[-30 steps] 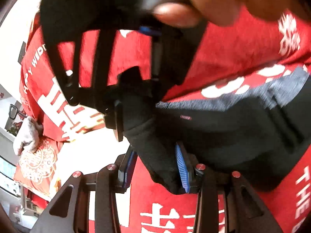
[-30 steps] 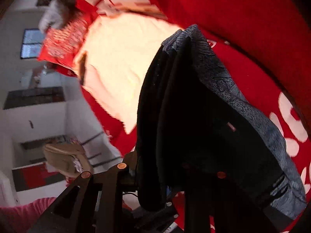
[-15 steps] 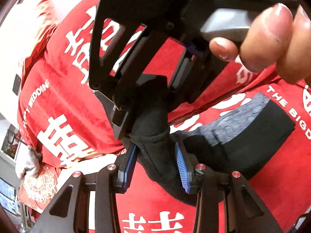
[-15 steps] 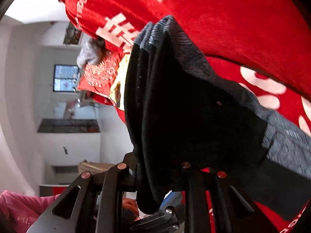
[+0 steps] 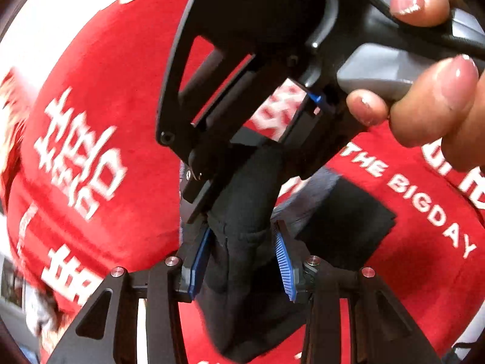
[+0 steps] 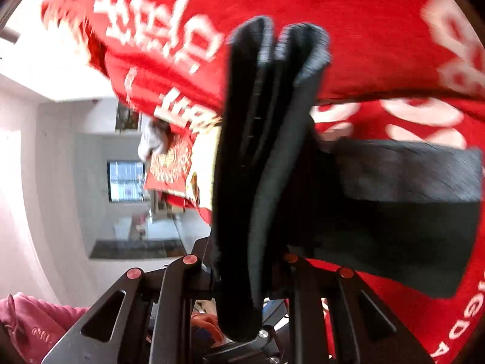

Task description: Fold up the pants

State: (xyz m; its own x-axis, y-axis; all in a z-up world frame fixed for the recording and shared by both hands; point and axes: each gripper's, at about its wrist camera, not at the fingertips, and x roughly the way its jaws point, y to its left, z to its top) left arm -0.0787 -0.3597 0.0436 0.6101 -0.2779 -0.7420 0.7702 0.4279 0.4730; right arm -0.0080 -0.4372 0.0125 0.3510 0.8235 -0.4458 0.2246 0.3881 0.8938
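Note:
The dark pants point(image 5: 242, 212) are black with a grey band and hang folded over a red cloth with white lettering point(image 5: 106, 91). My left gripper point(image 5: 242, 257) is shut on a thick fold of them between its blue pads point(image 5: 285, 267). My right gripper point(image 6: 248, 273) is shut on the same bunched edge point(image 6: 257, 151), and its fingertips are hidden by the fabric. In the left wrist view the right gripper's body point(image 5: 257, 60) sits just above my left one, held by a hand. The rest of the pants point(image 6: 394, 206) lies flat on the red cloth to the right.
The red cloth point(image 6: 333, 15) covers the whole work surface. Beyond its edge in the right wrist view are white walls, a window point(image 6: 125, 182) and a red patterned cushion point(image 6: 169, 166). A pink garment point(image 6: 30, 321) shows at the lower left.
Both grippers have swung with the pants still held; the camera views have rotated and the right gripper now sits closer above the left. More of the pants lies flat on the cloth.

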